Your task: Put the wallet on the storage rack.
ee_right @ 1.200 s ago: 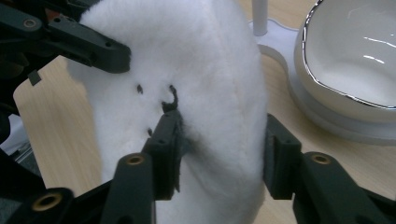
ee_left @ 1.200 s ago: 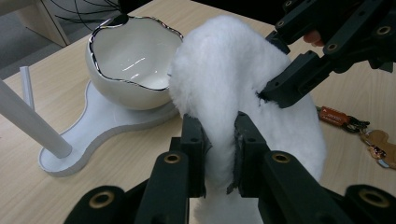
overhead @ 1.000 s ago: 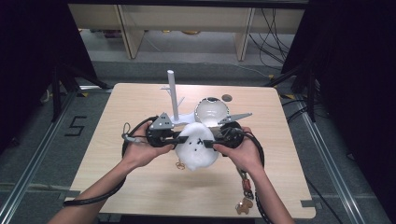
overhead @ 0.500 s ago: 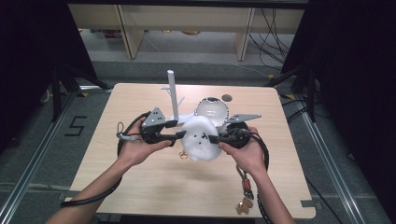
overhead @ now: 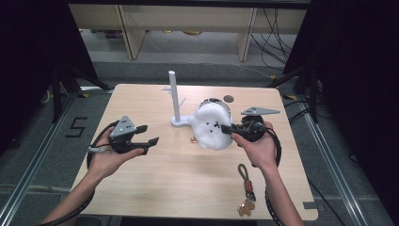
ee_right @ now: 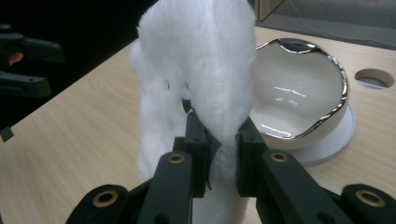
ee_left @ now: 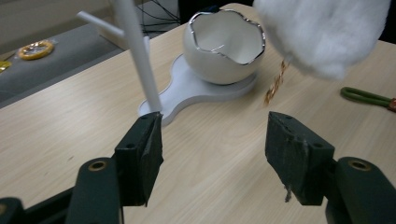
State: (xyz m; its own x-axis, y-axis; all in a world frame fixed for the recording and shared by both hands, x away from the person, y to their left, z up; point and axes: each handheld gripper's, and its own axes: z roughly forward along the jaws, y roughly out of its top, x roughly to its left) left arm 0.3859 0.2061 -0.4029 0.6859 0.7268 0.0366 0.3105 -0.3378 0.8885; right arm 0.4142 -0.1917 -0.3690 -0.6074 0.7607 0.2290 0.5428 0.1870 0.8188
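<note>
A white fluffy plush [overhead: 210, 127] hangs just above the table, in front of a white egg-shaped bowl [overhead: 217, 102] with a silver rim. My right gripper [overhead: 228, 129] is shut on the plush's right side; in the right gripper view both jaws pinch the fur [ee_right: 196, 70], with the bowl [ee_right: 299, 88] right behind. My left gripper [overhead: 148, 135] is held off to the left, open, with nothing in it. Between its jaws [ee_left: 212, 140] in the left gripper view I see bare table, the bowl [ee_left: 224, 42] and the plush [ee_left: 322, 32] farther off.
The bowl sits on a flat white base with a tall white branched post [overhead: 174, 96]. A small gold chain [overhead: 193, 139] lies by the plush. A green loop with key fobs [overhead: 244, 176] lies front right. There is a round hole [overhead: 228, 99] in the table behind the bowl.
My left gripper has let go of the plush, opened and drawn away to the left. The right gripper keeps the plush and has shifted it slightly right, toward the bowl.
</note>
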